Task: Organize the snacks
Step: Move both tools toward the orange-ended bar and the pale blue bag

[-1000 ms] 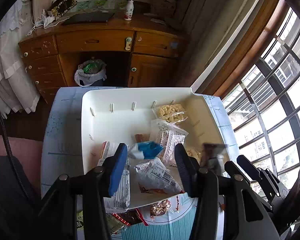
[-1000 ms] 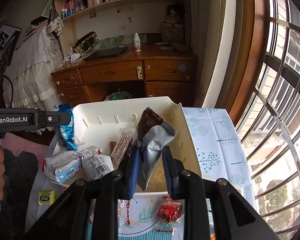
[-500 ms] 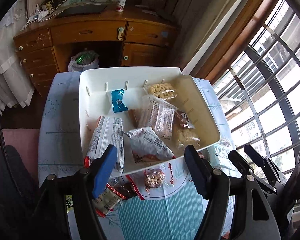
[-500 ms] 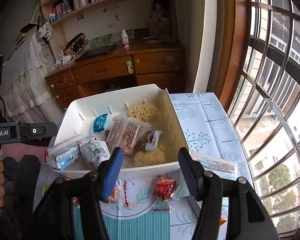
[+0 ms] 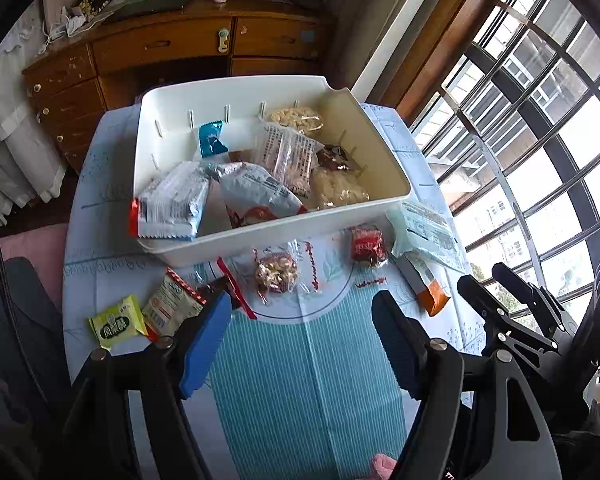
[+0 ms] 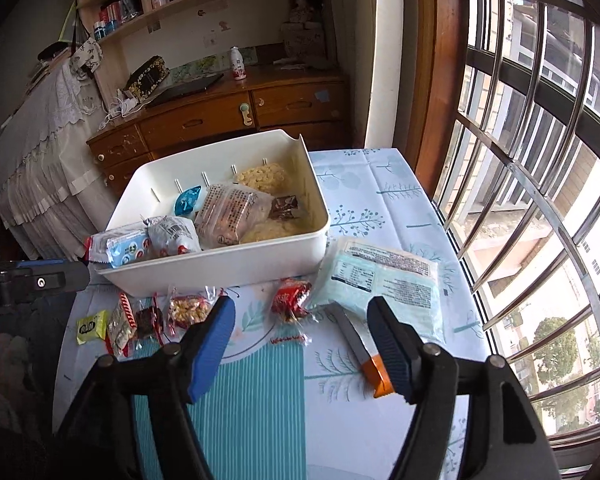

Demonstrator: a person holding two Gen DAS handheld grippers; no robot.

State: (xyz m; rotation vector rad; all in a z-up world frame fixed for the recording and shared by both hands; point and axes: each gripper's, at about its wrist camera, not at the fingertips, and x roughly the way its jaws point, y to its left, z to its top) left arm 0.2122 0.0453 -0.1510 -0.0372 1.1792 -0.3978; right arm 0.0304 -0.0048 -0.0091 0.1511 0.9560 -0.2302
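Left wrist view: both the left gripper (image 5: 302, 308) and right gripper (image 6: 300, 316) have just been opening — wide and empty — above loose snacks beside the white bin (image 5: 284, 232). The red-wrapped candy (image 6: 290, 300) and crinkly packets could slip or skid from a shallow pinch.

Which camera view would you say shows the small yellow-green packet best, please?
The left wrist view: the yellow-green packet lies large and unobstructed at the table's near left, its label facing up. The right wrist view shows the same packet smaller, near the picture's left edge.
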